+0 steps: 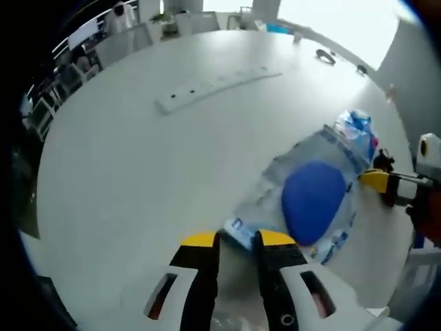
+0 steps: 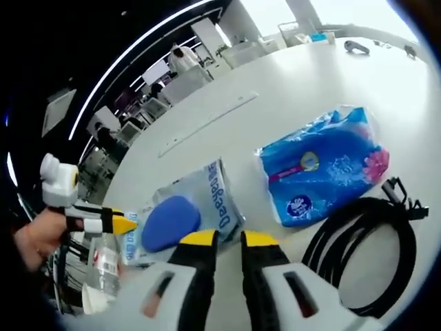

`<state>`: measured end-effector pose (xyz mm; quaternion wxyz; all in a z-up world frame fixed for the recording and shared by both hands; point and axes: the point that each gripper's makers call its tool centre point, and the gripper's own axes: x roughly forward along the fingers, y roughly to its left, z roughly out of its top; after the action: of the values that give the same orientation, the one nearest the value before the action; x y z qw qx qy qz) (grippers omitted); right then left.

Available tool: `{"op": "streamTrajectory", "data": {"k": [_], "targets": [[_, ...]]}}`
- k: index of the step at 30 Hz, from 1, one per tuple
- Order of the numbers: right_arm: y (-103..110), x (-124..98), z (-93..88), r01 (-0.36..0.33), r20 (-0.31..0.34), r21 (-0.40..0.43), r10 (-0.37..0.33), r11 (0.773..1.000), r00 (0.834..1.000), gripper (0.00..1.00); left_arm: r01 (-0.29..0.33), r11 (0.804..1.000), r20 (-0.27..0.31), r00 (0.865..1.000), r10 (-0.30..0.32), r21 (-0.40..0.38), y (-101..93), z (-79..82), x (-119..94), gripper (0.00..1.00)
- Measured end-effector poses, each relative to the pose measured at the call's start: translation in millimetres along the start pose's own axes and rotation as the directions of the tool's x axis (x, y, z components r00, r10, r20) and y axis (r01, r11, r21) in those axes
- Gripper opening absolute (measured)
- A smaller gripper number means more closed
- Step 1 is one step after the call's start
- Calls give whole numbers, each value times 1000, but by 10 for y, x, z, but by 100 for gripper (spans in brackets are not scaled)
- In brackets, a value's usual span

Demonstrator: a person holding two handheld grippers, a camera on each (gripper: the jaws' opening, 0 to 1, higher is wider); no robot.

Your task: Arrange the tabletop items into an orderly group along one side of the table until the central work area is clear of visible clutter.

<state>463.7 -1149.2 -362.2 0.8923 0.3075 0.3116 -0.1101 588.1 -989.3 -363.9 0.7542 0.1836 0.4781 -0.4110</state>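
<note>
On the white worktop (image 2: pixel 344 76), the clear pouch (image 2: pixel 180 210) with its blue pad looks light, limp, slippery; both narrowly parted tools (image 1: pixel 238 241) (image 2: pixel 229 240) hold nothing; best pinched at an edge.

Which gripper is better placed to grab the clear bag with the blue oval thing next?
Left, probably. The left gripper has its tips right at the clear bag's near edge. The right gripper sits beside it, closer to the blue packet and black cable.
</note>
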Motion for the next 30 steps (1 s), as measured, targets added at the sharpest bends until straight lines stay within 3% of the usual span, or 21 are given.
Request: {"op": "streamTrajectory", "data": {"k": [14, 30], "targets": [[4, 2, 22, -1, -7, -49, 0, 999, 1000, 2, 11, 1000, -15, 1000, -11, -3, -41, -18, 24, 11], [24, -44, 27, -12, -15, -57, 11, 998, 1000, 0, 26, 999, -9, 1000, -27, -32, -91, 1, 13, 4]]}}
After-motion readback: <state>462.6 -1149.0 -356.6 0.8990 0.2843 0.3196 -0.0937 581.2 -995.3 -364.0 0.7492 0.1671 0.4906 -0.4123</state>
